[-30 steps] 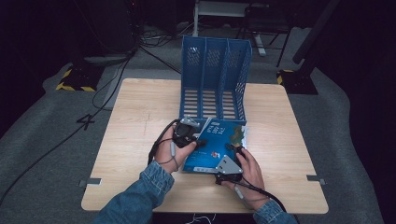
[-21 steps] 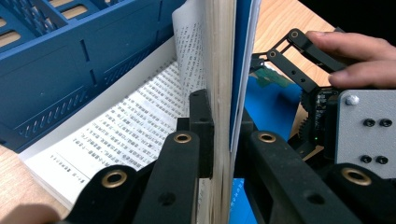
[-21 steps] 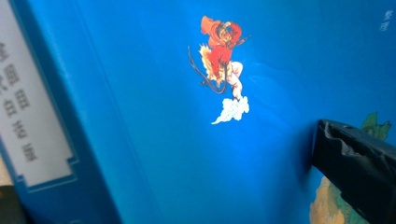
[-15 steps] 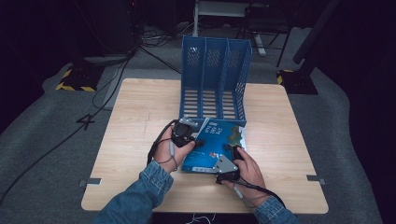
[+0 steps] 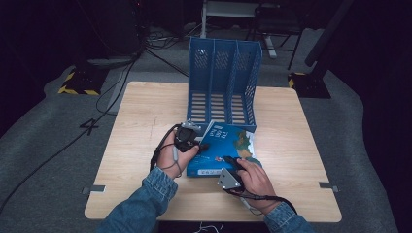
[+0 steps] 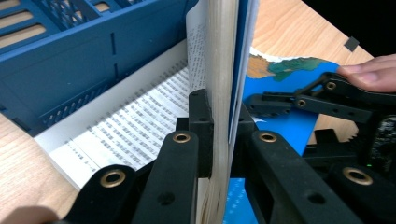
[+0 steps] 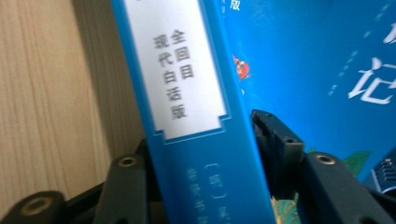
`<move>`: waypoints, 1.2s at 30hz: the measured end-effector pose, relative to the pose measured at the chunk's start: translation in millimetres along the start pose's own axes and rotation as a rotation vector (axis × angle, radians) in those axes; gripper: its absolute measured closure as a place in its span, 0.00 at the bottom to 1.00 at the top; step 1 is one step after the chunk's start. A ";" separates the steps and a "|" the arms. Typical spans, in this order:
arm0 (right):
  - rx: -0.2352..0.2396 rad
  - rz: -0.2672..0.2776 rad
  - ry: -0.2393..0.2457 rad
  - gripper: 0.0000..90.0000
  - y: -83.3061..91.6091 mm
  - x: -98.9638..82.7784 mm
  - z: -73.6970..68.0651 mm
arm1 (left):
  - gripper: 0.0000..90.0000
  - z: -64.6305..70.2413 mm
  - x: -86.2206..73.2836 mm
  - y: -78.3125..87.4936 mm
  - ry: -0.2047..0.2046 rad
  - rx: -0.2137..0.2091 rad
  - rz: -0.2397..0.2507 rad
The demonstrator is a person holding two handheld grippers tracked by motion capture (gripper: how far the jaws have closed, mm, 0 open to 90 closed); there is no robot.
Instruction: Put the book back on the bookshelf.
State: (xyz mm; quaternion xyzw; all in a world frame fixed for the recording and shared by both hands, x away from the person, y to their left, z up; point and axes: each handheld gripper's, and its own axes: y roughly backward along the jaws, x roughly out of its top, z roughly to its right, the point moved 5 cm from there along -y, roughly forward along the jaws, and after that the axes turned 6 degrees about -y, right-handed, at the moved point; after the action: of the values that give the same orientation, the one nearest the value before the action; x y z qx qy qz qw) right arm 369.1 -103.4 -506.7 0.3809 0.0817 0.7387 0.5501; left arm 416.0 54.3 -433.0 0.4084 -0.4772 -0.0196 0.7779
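Holding a blue book (image 5: 224, 148) between both grippers, you have it near the table's (image 5: 145, 126) middle, tilted up, its far edge just short of the blue file rack (image 5: 223, 80) at twelve o'clock. Your left gripper (image 5: 197, 141) sits at the book's nine o'clock edge; in the left gripper view its jaws are pinched together on the front cover and a thick sheaf of pages (image 6: 223, 93), with printed pages (image 6: 135, 116) fanned open beneath. Your right gripper (image 5: 232, 165) is at the book's six o'clock end, and its jaws have just been closing; in the right gripper view the book's spine (image 7: 187, 93), with a white label panel, stands between them and the pads press on both sides.

The rack's front wall (image 6: 93, 60) looms right beside the open pages in the left gripper view, so it is the nearest thing in the book's way. Its three slots face you. A cable (image 5: 163, 150) loops around your left hand (image 5: 171, 154), and another trails from your right hand (image 5: 255, 182) toward five o'clock. Beyond the table, cables (image 5: 121, 73) lie on the grey floor (image 5: 43, 145) at ten o'clock, near a block with yellow-black striping (image 5: 77, 82).
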 end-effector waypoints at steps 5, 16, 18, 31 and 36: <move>0.027 0.021 0.007 0.65 9.3 4.1 4.6 | 0.93 -9.6 -2.6 5.0 0.038 0.018 0.026; 0.029 0.077 -0.103 0.68 25.4 11.9 14.1 | 0.75 -31.5 -16.5 24.9 0.140 0.053 0.129; 0.035 0.088 -0.133 0.68 28.0 13.0 18.4 | 0.75 -35.6 -17.7 32.6 0.144 0.080 0.169; 0.039 0.133 -0.281 0.69 41.3 16.8 35.7 | 0.68 -73.7 -64.3 39.6 0.200 0.220 0.167; 0.030 0.156 -0.330 0.69 50.6 17.0 45.3 | 0.67 -85.4 -88.8 21.0 0.174 0.281 0.036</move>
State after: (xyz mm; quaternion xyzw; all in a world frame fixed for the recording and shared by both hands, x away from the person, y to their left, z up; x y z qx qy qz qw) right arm 358.9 -121.3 -439.8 0.5101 -0.0285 0.7055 0.4913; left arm 425.0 158.3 -501.8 0.5046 -0.4133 0.0967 0.7518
